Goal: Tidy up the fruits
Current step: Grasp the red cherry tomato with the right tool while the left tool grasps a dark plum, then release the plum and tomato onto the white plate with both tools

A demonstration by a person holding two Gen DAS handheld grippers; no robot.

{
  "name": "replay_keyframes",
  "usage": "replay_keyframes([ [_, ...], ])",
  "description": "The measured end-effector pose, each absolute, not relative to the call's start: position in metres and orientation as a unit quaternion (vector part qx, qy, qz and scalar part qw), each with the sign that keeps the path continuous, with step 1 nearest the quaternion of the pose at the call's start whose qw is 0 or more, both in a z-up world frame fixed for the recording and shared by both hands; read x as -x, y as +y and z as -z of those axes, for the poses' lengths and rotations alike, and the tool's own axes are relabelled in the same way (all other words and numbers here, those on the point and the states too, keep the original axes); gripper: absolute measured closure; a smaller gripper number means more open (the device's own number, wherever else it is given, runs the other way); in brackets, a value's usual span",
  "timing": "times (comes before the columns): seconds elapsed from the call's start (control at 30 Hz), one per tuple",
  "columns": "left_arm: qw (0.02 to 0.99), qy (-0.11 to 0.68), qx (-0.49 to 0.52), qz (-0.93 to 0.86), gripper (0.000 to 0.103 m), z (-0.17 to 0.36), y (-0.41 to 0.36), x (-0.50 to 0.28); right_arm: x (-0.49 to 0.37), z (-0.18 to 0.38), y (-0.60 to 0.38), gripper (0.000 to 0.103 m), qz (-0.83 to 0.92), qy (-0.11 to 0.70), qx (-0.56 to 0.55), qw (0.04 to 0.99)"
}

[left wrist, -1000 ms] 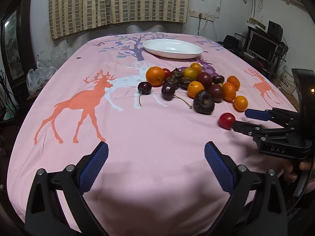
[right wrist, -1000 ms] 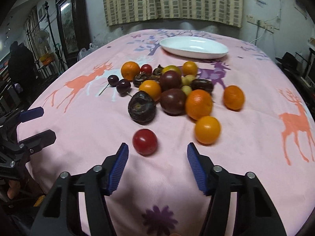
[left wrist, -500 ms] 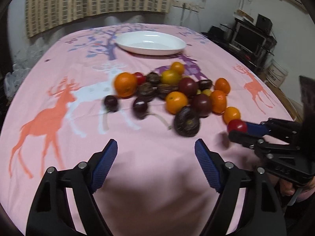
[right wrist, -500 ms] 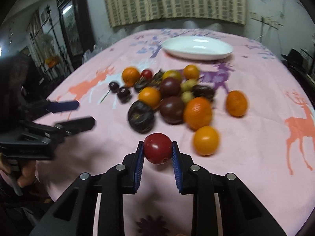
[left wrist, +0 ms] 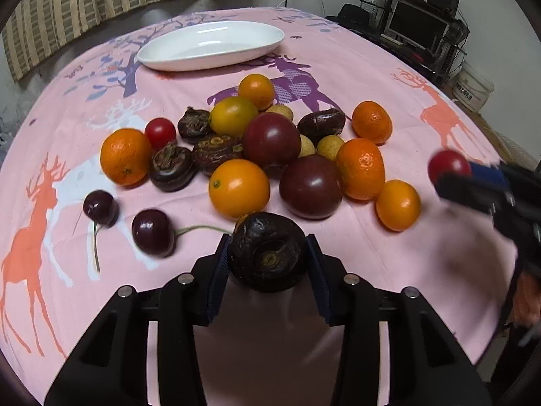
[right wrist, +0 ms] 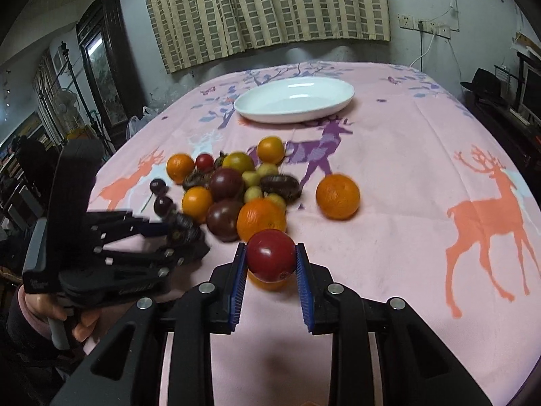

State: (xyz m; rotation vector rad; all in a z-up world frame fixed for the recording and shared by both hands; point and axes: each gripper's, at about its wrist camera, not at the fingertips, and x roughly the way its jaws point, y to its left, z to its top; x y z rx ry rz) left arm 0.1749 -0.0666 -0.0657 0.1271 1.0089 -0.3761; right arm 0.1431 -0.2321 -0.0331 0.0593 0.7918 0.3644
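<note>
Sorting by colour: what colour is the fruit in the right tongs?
Red, a cherry tomato; clearest in the right wrist view.

Black plastic left gripper (left wrist: 268, 264) and right gripper (right wrist: 270, 264); blue ribbed pads (right wrist: 238, 286); silver pivot screws; dark pinkish sleeve (right wrist: 20, 318).

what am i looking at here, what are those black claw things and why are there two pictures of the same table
They are hand-held grippers, one in each of a person's hands, and each carries a camera looking along its two fingers. So there are two views of one table with a pink deer-print tablecloth.

In the left view, the left gripper has just been closing and clamps a dark wrinkled fruit. In the right view, the right gripper holds a red cherry tomato.

A pile of loose fruit lies on the cloth: oranges, dark tomatoes, cherries. Beyond it sits an empty white plate.
</note>
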Motion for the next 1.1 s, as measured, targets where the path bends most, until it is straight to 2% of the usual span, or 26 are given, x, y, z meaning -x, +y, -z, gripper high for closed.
replay_keyframes([
  [0.17, 0.862, 0.466, -0.032, 0.197, 0.06, 0.029, -0.044, -0.195, -0.198, 0.009, -0.231, 0.074, -0.179, 0.363, -0.037, 0.913],
  [0.33, 0.889, 0.415, -0.049, 0.185, 0.06, -0.018, -0.045, -0.298, -0.304, -0.007, -0.213, 0.074, -0.18, 0.354, -0.041, 0.917],
  [0.53, 0.866, 0.472, -0.024, 0.161, 0.06, 0.007, -0.058, -0.444, -0.42, 0.02, -0.185, 0.073, -0.156, 0.41, -0.007, 0.899],
  [0.7, 0.853, 0.504, -0.019, 0.136, 0.06, 0.035, -0.054, -0.489, -0.451, 0.043, -0.169, 0.072, -0.156, 0.44, 0.011, 0.884],
  [0.73, 0.849, 0.511, -0.017, 0.132, 0.06, 0.04, -0.051, -0.49, -0.451, 0.043, -0.166, 0.066, -0.157, 0.439, 0.016, 0.885],
  [0.77, 0.845, 0.519, -0.015, 0.127, 0.058, 0.043, -0.049, -0.49, -0.448, 0.043, -0.166, 0.038, -0.152, 0.439, 0.021, 0.885],
  [0.8, 0.842, 0.526, -0.007, 0.118, 0.045, 0.044, -0.044, -0.487, -0.442, 0.04, -0.166, 0.021, -0.138, 0.436, 0.029, 0.889],
  [0.9, 0.857, 0.501, 0.024, 0.116, 0.007, 0.022, -0.026, -0.465, -0.416, 0.025, -0.173, 0.02, -0.152, 0.422, 0.024, 0.894],
  [1.1, 0.889, 0.438, 0.031, 0.126, 0.004, -0.031, 0.009, -0.365, -0.295, -0.008, -0.191, 0.016, -0.182, 0.373, 0.039, 0.909],
])
